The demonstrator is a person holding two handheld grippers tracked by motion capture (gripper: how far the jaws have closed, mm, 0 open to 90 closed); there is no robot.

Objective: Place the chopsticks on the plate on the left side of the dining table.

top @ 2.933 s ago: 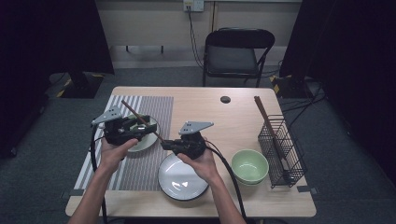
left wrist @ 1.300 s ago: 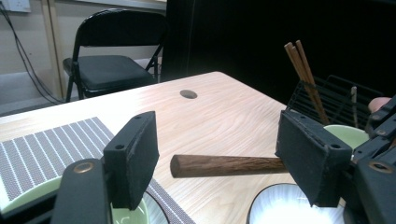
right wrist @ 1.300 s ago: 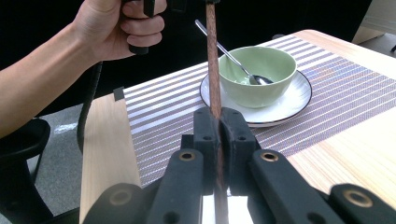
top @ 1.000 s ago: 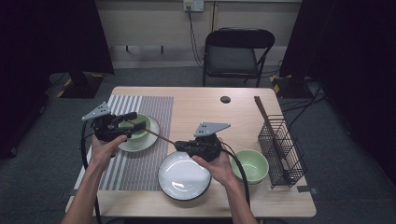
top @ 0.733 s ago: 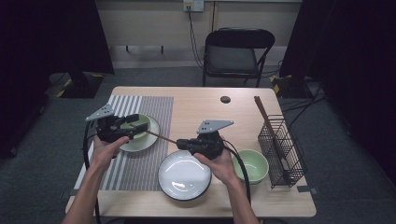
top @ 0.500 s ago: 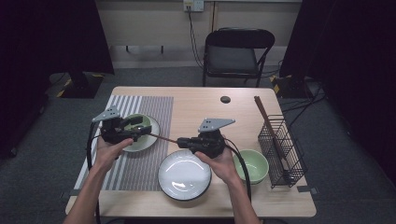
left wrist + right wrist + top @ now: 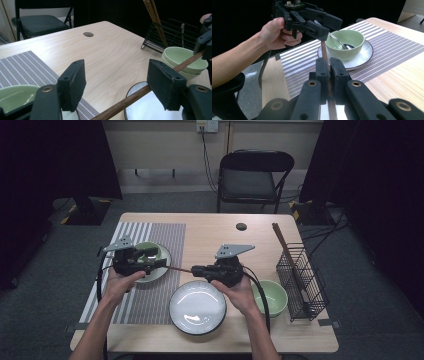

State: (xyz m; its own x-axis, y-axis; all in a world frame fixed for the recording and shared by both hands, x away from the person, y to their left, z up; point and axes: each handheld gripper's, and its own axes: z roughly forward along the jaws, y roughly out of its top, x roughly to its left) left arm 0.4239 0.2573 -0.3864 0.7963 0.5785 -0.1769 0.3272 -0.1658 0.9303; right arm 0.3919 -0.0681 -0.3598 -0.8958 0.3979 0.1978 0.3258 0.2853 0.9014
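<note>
Handover step: right gripper (image 7: pixel 196 269) fingers clamp chopstick (image 7: pixel 130 99); left gripper (image 7: pixel 120 82) fingers wide, straddling its tip. Next: left closes squarely.

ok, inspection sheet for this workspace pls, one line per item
Surface: wooden table, striped placemat on its left part.
Job's things: brown chopstick spans between both grippers, above the table.
Clutter: green bowl with spoon on small plate; large white plate; stacked green bowls; wire rack holding chopsticks.
Grippers: right gripper shut on the chopstick; left gripper open, chopstick against one jaw's pad.
Cables: one trails from each gripper along the forearms.
Surroundings: folding chair behind the table, wall socket, dark curtains.
</note>
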